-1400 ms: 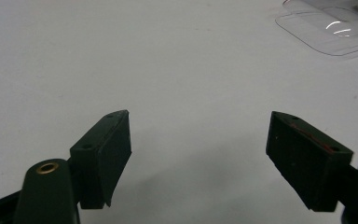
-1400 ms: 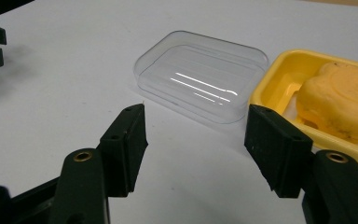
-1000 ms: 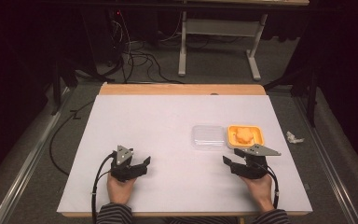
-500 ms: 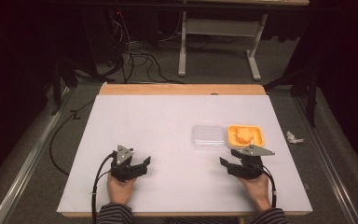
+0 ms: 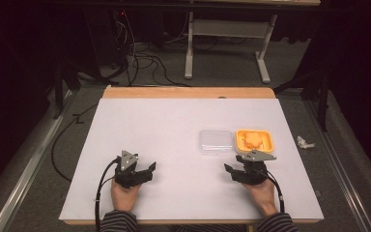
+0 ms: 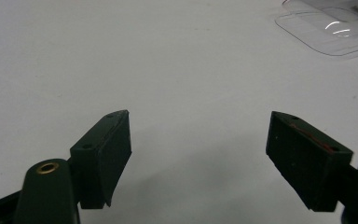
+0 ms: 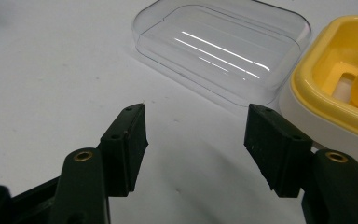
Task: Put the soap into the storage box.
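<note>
High view: right tongs [image 5: 236, 166] sit near the counter's [image 5: 174, 130] right front edge, just short of the clear lid [image 5: 215, 141] and the yellow container [image 5: 255, 140] with an orange piece [image 5: 252, 139] inside, both lying side by side toward the right edge. Approach step, likely lid pickup. Next move calls for easing forward and lining the jaws on the lid rim. Right tongs wide apart, holding nothing, touching nothing. Left tongs [image 5: 147, 169] near the left front edge, also spread wide and empty, resting low over bare counter.
</note>
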`<state>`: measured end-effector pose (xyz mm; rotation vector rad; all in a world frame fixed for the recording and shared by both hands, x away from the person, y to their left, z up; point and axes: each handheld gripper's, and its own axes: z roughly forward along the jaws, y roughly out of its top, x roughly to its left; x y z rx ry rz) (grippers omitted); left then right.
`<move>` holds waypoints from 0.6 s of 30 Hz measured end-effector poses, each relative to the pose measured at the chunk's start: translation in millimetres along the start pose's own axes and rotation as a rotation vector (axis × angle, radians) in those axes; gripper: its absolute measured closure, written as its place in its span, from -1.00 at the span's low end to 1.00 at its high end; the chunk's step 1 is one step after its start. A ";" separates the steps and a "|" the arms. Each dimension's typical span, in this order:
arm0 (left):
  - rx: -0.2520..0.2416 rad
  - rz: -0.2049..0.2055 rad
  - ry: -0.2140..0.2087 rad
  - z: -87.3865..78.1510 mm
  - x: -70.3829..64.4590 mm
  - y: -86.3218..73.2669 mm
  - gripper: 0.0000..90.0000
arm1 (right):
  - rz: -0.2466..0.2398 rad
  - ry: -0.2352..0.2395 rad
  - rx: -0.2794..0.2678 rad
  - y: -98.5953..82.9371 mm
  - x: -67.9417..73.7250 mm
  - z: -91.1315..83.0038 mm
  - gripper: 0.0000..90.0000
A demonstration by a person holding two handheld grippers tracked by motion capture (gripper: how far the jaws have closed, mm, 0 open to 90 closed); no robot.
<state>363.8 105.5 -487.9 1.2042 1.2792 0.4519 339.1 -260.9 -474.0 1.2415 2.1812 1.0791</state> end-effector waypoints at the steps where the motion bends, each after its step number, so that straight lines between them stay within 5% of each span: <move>1: -0.001 -0.001 0.000 0.0 -0.1 0.0 -0.49 | -0.005 -0.002 0.000 -0.1 0.0 0.7 -0.13; 18: -0.002 -0.001 0.000 -0.2 -0.2 -0.1 -0.49 | -0.032 -0.007 0.014 -2.8 3.8 4.9 -0.14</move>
